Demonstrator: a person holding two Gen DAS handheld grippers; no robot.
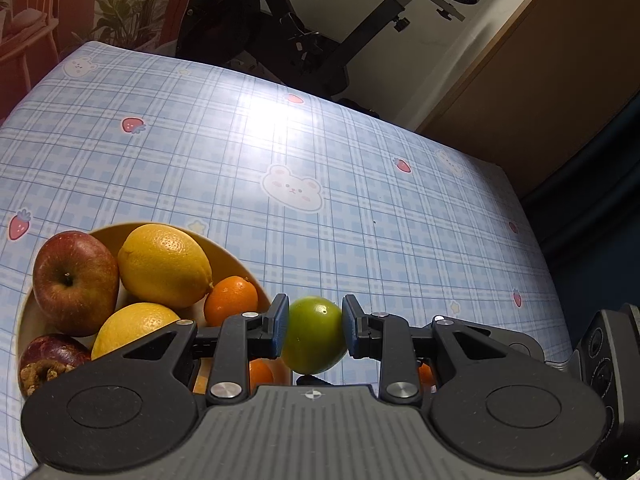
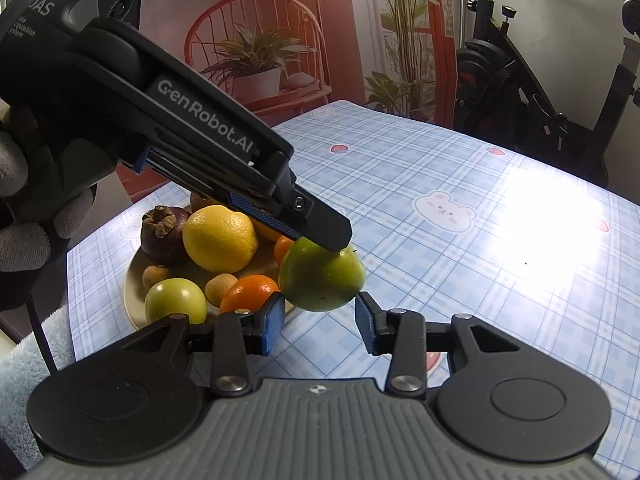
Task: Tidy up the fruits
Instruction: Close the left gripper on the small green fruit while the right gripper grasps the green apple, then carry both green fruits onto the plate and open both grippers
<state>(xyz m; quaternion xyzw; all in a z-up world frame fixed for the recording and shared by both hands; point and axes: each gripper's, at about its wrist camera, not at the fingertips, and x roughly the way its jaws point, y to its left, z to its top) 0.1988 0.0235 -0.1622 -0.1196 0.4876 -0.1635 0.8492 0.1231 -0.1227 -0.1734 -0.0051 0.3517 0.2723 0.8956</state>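
My left gripper (image 1: 314, 330) is shut on a green fruit (image 1: 316, 336), held just right of a yellow bowl (image 1: 240, 258). The bowl holds a red apple (image 1: 74, 282), two lemons (image 1: 164, 266), small oranges (image 1: 231, 300) and a mangosteen (image 1: 50, 360). In the right wrist view the left gripper (image 2: 320, 236) comes in from the upper left and grips the green fruit (image 2: 322, 276) beside the bowl (image 2: 132, 296), which also holds a second green fruit (image 2: 175, 299). My right gripper (image 2: 320, 320) is open and empty, just in front of and below the held fruit.
The table (image 1: 360, 200) has a blue plaid cloth with bear and strawberry prints. An exercise bike (image 2: 540, 92) stands beyond its far edge. A chair with potted plants (image 2: 256, 68) stands behind. A gloved hand (image 2: 24, 216) holds the left gripper.
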